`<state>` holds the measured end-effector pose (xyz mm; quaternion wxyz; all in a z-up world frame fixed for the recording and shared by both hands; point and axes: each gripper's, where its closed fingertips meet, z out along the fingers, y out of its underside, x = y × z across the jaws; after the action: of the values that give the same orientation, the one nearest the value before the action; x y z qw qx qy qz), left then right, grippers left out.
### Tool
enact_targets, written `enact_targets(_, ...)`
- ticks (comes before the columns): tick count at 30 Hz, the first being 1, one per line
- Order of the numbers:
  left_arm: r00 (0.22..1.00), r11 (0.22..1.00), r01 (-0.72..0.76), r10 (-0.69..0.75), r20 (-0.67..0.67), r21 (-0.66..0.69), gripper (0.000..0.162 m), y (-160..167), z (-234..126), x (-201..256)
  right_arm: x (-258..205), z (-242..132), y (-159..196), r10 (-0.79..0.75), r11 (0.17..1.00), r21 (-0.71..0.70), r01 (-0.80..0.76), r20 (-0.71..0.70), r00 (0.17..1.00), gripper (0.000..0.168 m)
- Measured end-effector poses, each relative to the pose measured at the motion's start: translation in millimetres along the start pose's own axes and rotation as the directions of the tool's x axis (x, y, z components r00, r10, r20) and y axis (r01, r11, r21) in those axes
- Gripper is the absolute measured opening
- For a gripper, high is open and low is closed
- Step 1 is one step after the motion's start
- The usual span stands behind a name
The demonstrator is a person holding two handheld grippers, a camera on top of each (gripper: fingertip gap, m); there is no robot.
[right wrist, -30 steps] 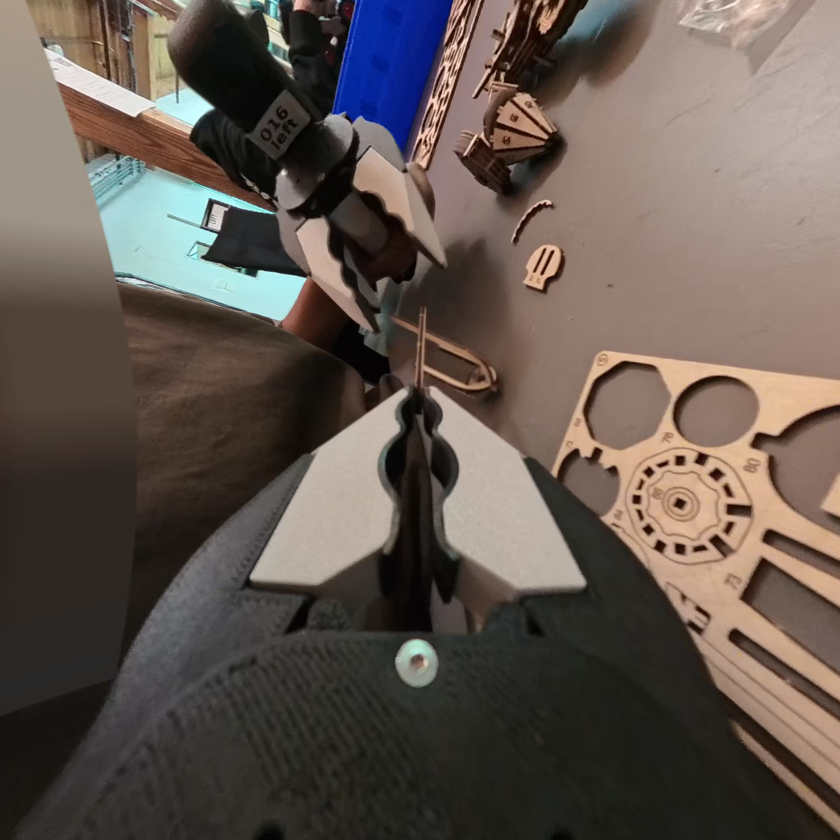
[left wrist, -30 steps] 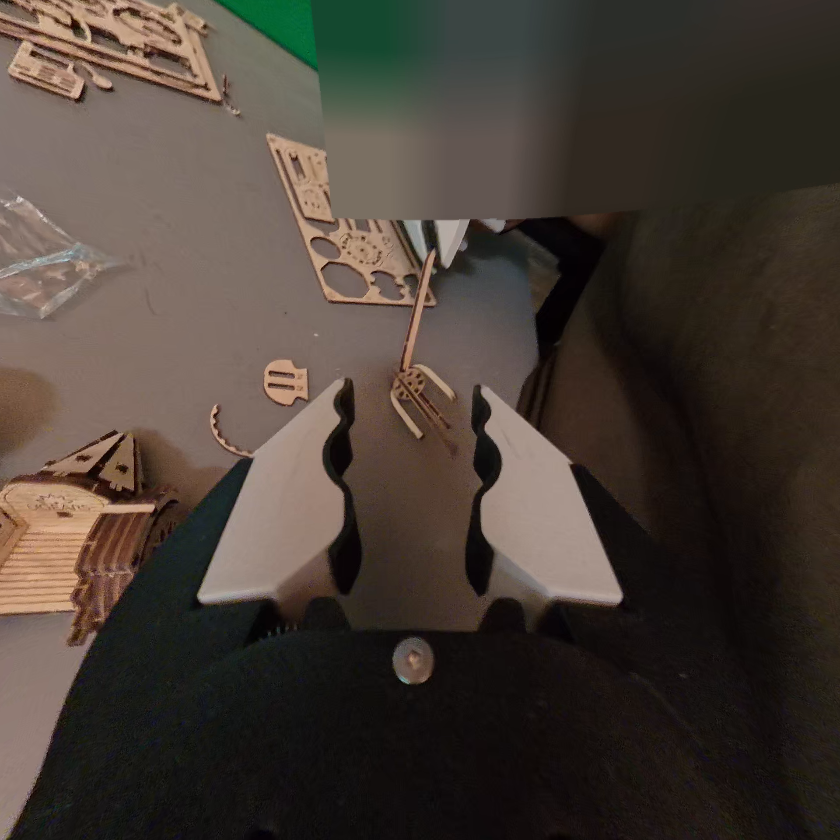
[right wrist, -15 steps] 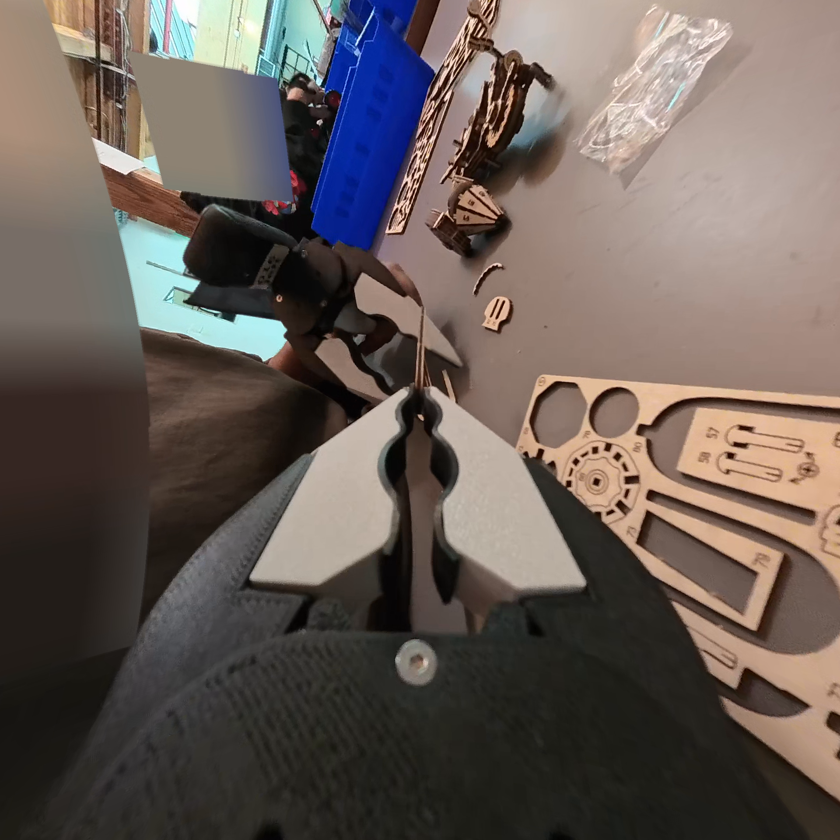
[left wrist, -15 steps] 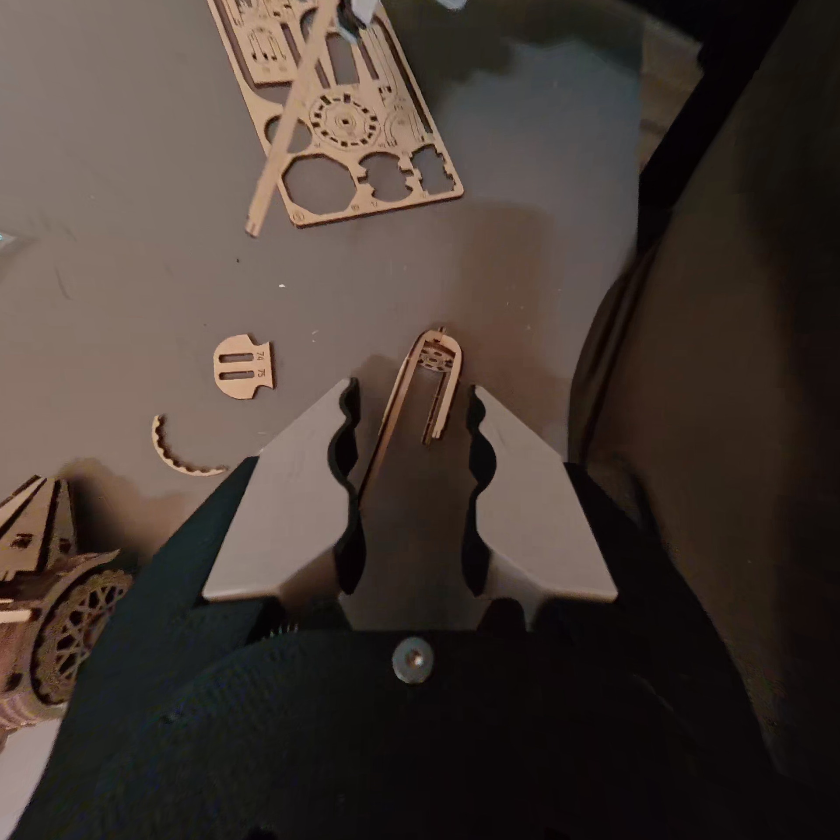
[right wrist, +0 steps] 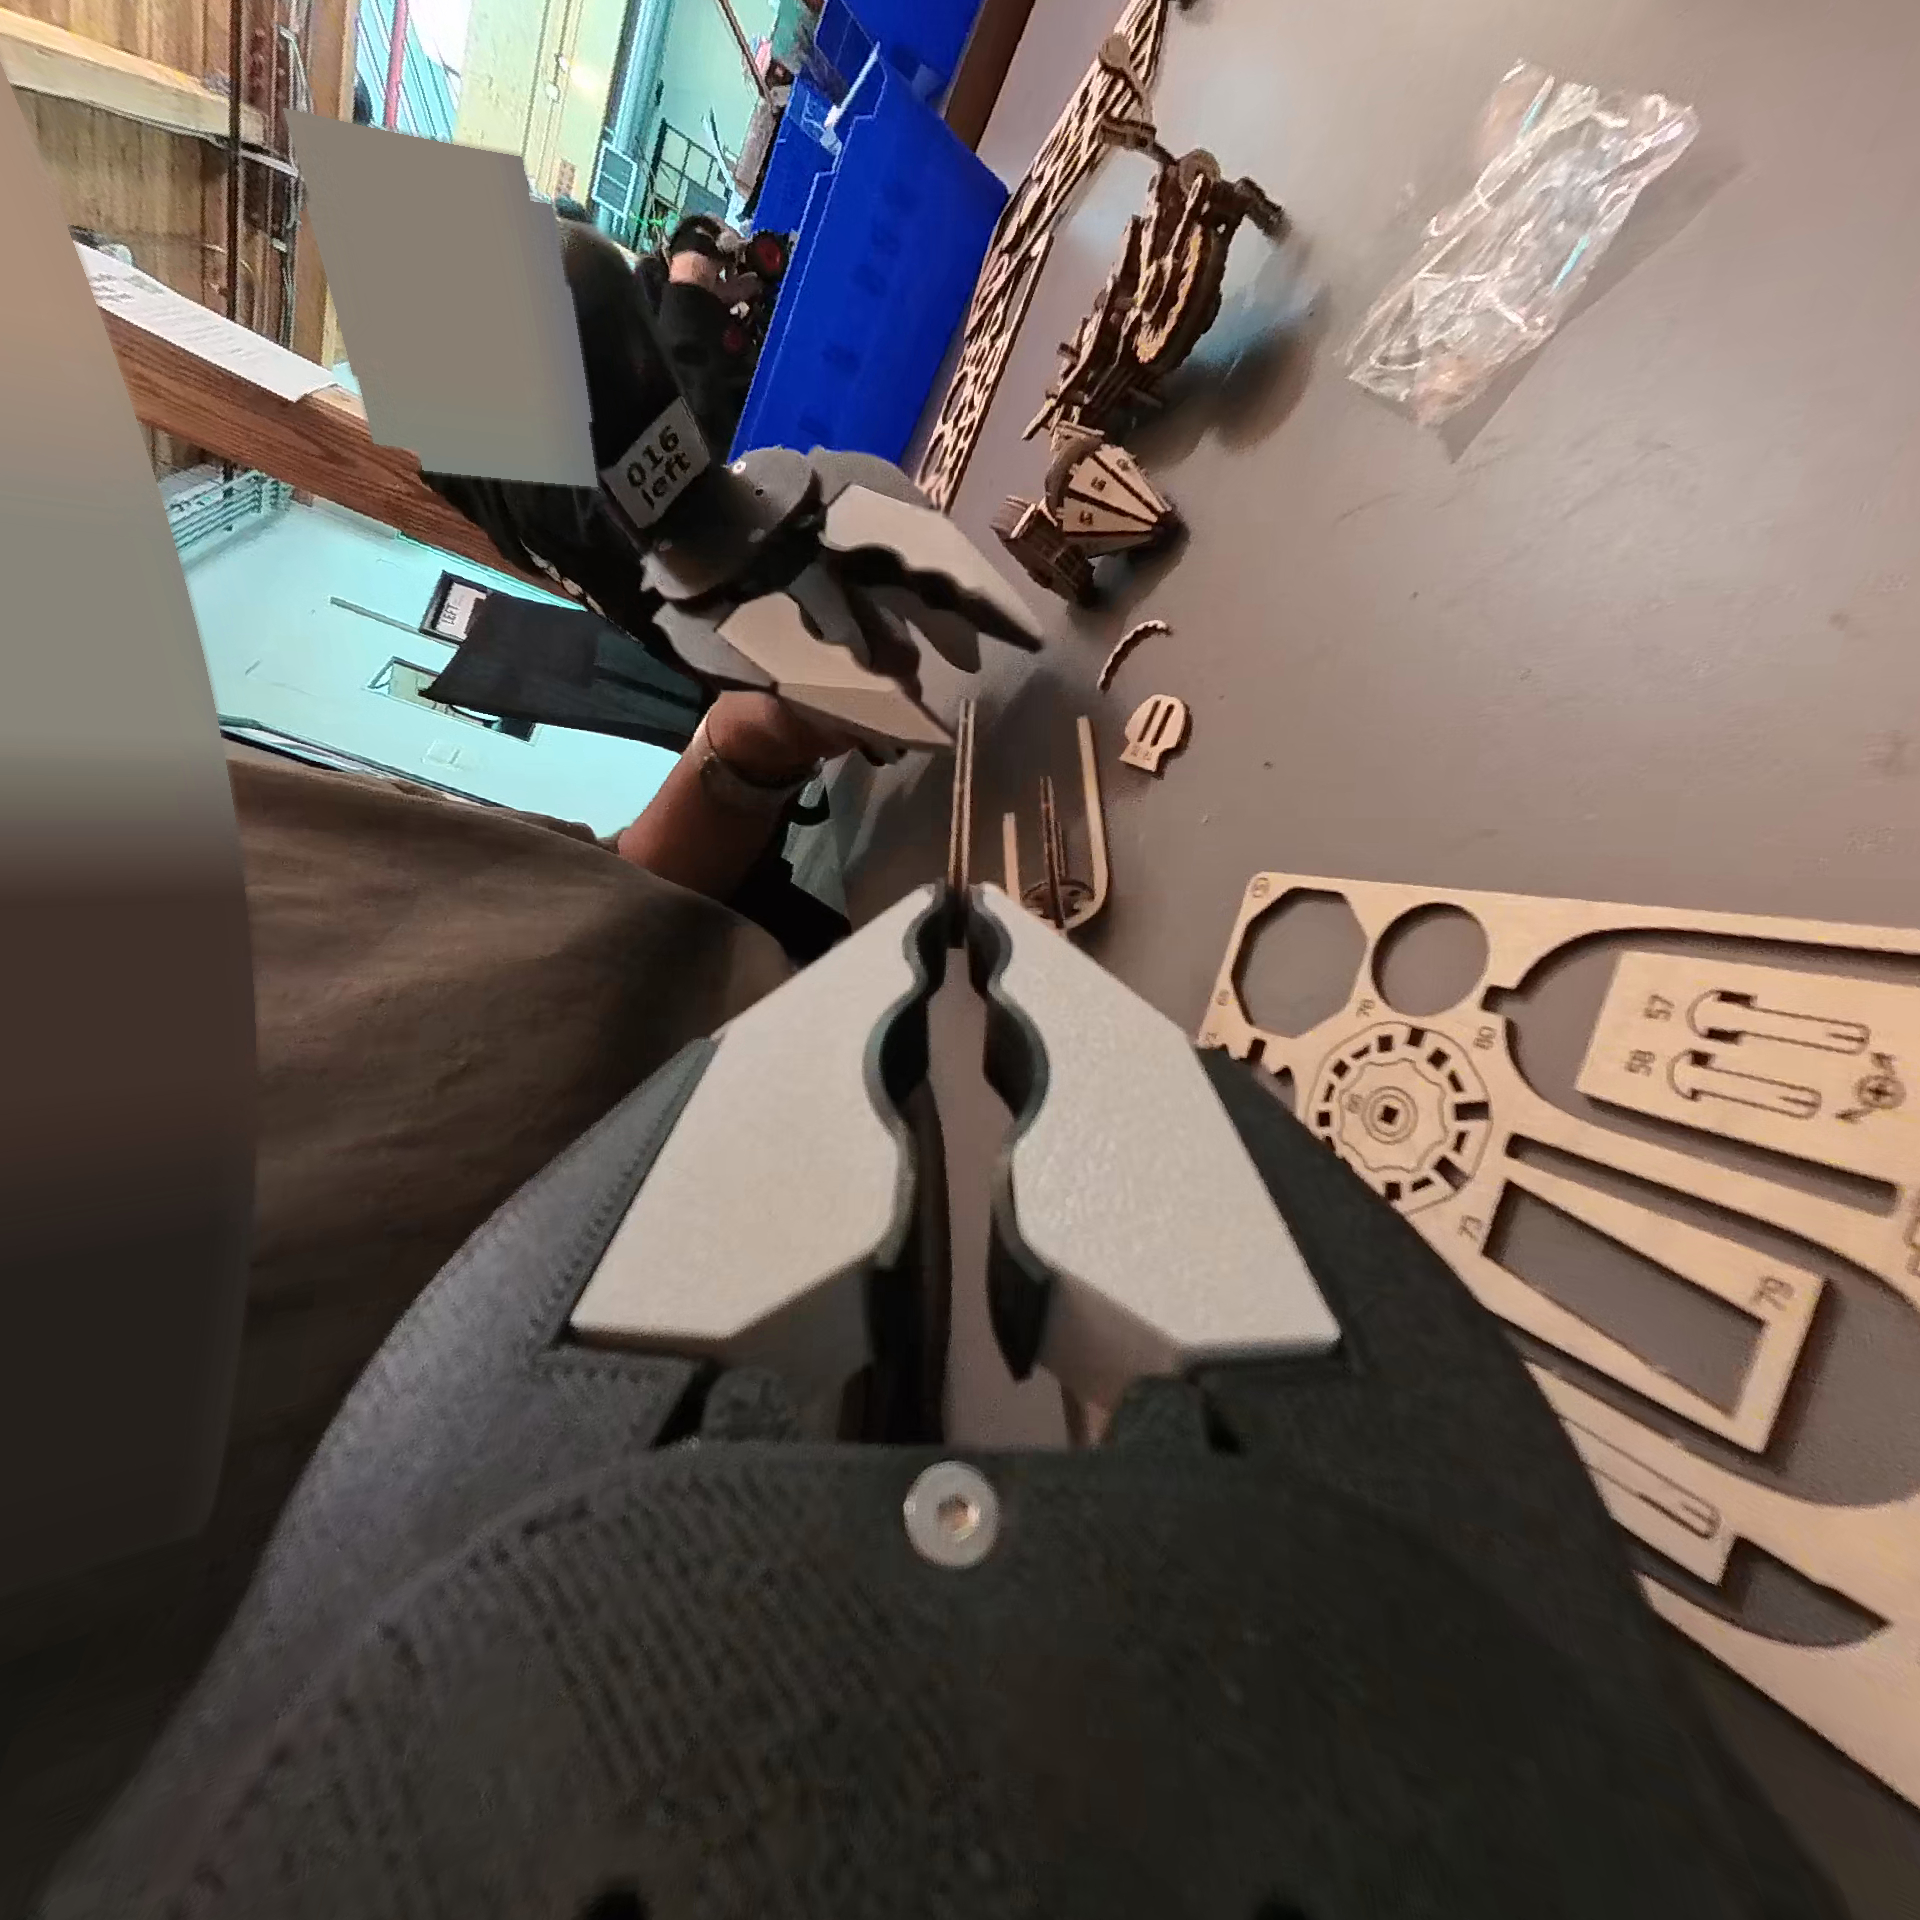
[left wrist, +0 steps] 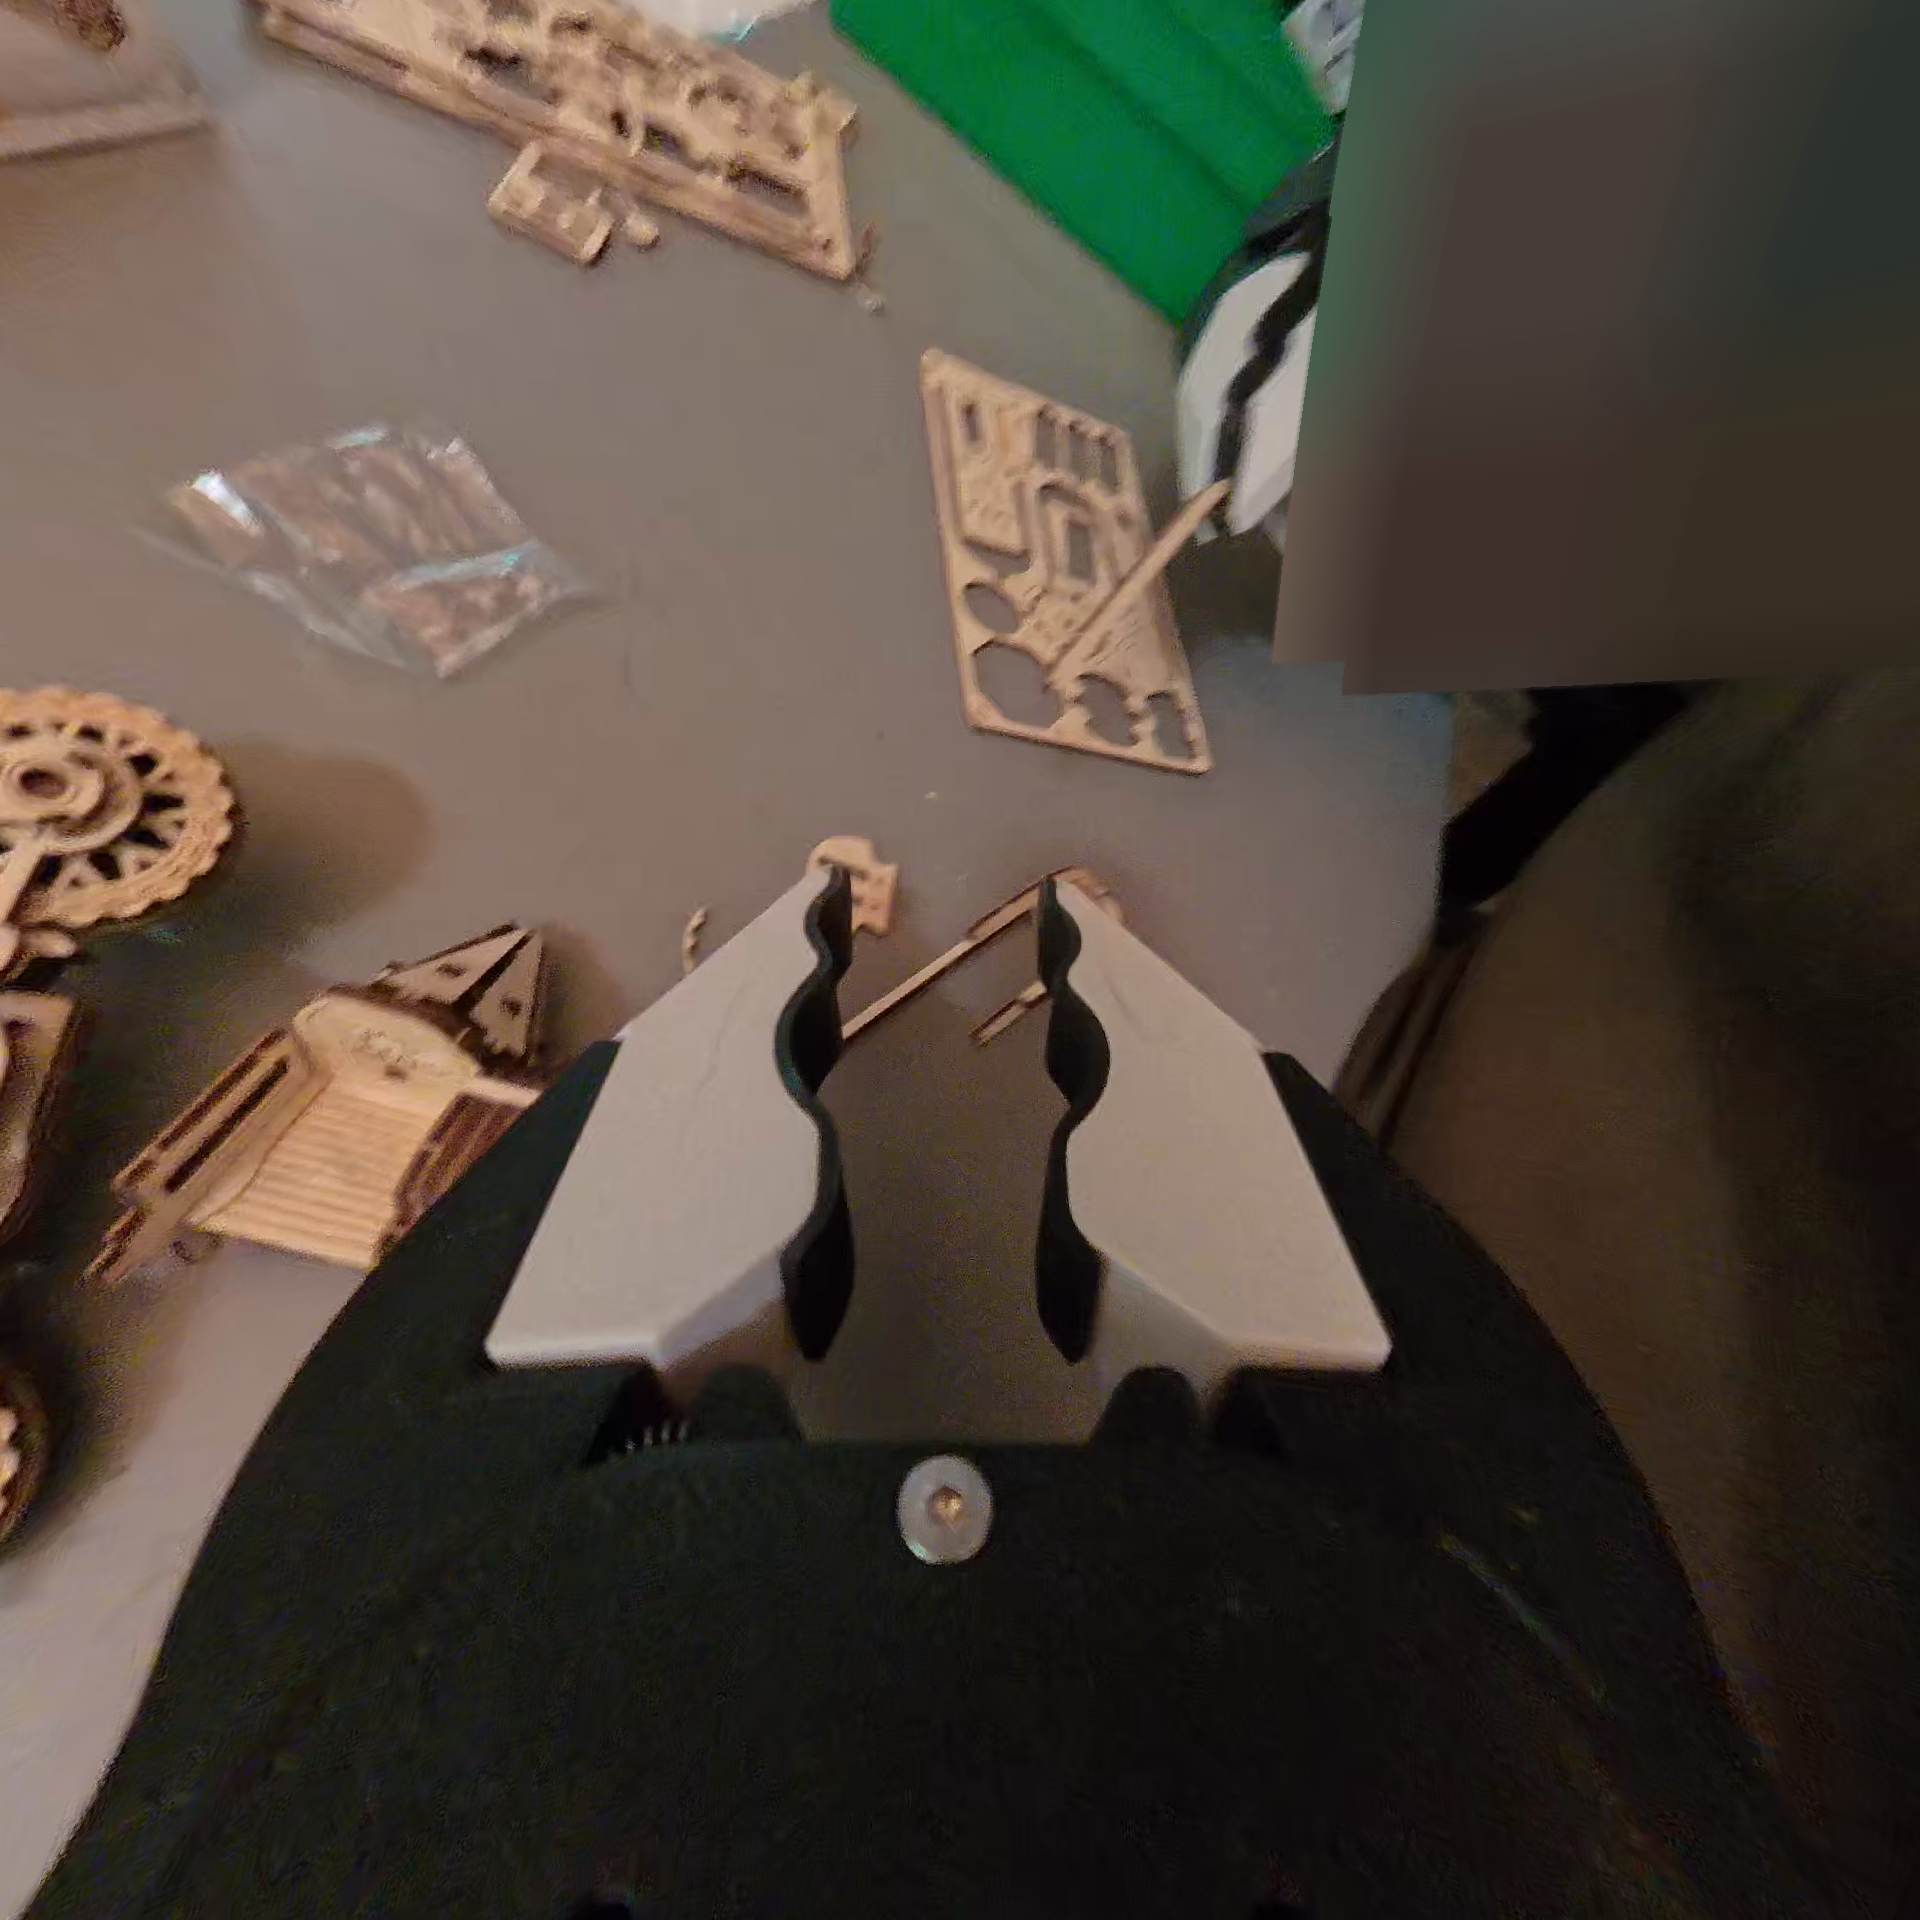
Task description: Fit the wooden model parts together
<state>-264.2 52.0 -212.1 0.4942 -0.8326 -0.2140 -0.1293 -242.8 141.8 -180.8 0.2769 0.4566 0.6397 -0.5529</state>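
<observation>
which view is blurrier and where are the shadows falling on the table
Left wrist view: softer overall, the wooden sheet and plastic bag smeared; dim warm light, a dark shadow beside the gear wheel. Right wrist view: sharper on the wooden sheet, brighter in the background, edges bent by the wide lens; the left gripper is slightly blurred and shadows the table beneath it.

Left wrist view: gear wheel assembly (left wrist: pixel 94 821) cut off at left edge; U-shaped wooden piece (left wrist: pixel 997 940) partly hidden behind left gripper (left wrist: pixel 940 899) fingertips; bag (left wrist: pixel 374 545) contents blurred, can't tell. Right wrist view: cutout sheet (right wrist: pixel 1621 1164) runs off right edge; thin strip (right wrist: pixel 964 805) seen edge-on, shape unclear; far model (right wrist: pixel 1153 260) blurred
</observation>
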Motion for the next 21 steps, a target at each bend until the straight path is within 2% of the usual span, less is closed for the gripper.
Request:
enact_targets(3,0.994,0.997,-0.064,0.067,-0.092,0.040,0.035,-7,-4,20,-1,-4,-5,0.008,1.000,0.028,-0.008,0.009,1.000,0.001)
enact_targets(7,0.949,0.950,-0.305,0.297,-0.107,-0.067,0.029,14,6,40,-2,-10,-12,0.026,0.997,0.073,-0.028,0.030,0.999,0.000)
enact_targets(11,0.889,0.861,-0.451,0.458,-0.026,-0.235,0.020,39,26,34,-2,-10,-12,0.026,0.997,0.075,-0.028,0.025,0.999,0.000)
enact_targets(15,0.803,0.777,-0.538,0.591,0.082,-0.326,0.011,43,35,20,-5,-7,-9,0.011,0.998,0.059,-0.013,0.028,1.000,0.000)
enact_targets(18,0.780,0.757,-0.579,0.623,0.065,-0.304,0.002,40,36,26,-7,-6,-9,0.007,0.998,0.056,-0.009,0.032,0.999,0.000)
enact_targets(21,0.842,0.823,-0.518,0.538,0.029,-0.233,0.002,32,30,33,-7,-7,-9,0.006,0.998,0.058,-0.007,0.030,1.000,0.000)
